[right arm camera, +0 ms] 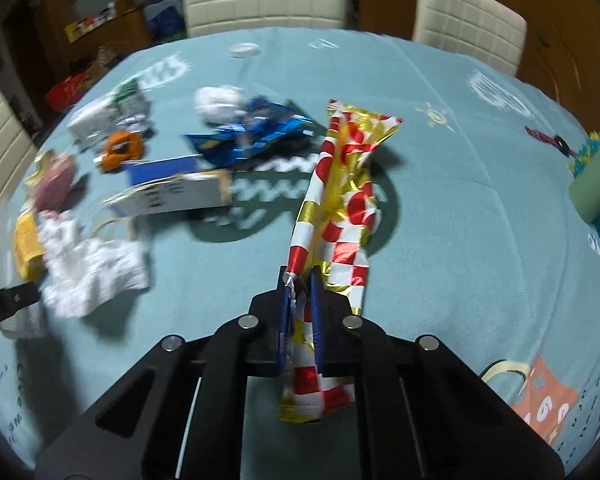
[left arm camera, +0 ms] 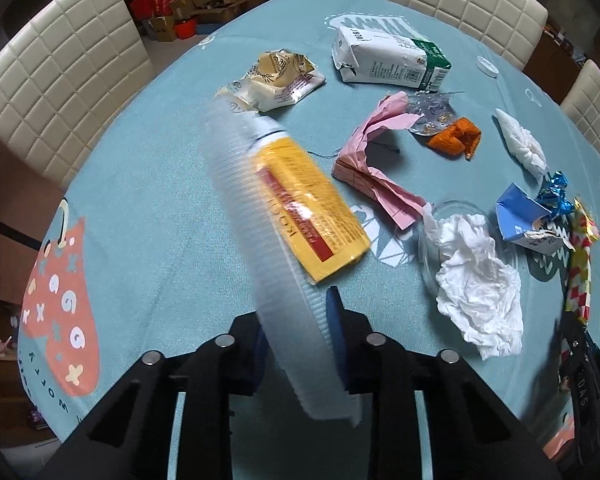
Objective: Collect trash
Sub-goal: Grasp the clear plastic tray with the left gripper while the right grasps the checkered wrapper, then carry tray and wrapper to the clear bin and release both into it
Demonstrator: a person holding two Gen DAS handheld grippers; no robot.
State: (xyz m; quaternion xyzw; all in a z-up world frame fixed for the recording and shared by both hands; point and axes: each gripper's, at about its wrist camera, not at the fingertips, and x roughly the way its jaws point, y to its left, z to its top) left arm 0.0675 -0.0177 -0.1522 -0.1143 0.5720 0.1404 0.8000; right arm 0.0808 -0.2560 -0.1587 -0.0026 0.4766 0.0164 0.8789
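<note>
Trash on both sides now! The left gripper has its jaws pinched nearly together on the ribbed rim of a clear plastic cup, blurred and slanting away toward eleven o'clock over the yellow packet. The right gripper has its jaws squeezed tight on a red, white and gold foil wrapper, which runs off toward one o'clock across the teal tablecloth.

Risks, as I judge them: that thin rim could buckle or slip out if the cup swings, and slick foil may slide free under its own trailing length.

Only the left view shows the milk carton sharply at one o'clock and the pink paper; only the right view shows the green roll at three o'clock.
</note>
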